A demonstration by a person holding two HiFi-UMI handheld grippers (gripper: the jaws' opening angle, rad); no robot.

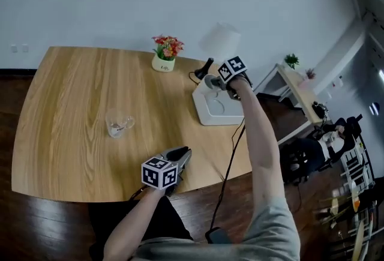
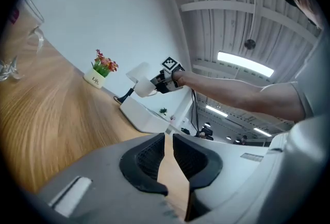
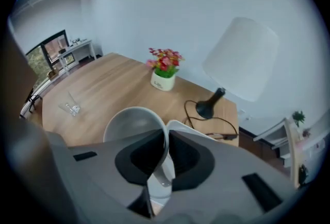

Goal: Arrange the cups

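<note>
The table [image 1: 78, 104] is seen as light wood with a marked grain and a low sheen. The glass [image 1: 119, 124] is clear. The cup [image 3: 135, 122] is shown smooth and glossy, like glazed ceramic. The tray [image 1: 210, 111] looks to be smooth white plastic, and the shade [image 1: 219, 39] is matt. The pads [image 2: 147, 158] are black and ribbed, set in matt grey plastic. The floor [image 1: 36, 224] is dark polished wood.

Left grey hand-held gripper [image 2: 166, 138]: held level close to the body, jaws together at the tips, nothing between them. Right grey hand-held gripper [image 3: 166, 139]: bare forearm [image 1: 255, 128] outstretched, pointing steeply down, jaws clamped on the wall of a white round cup [image 3: 129, 121].
</note>
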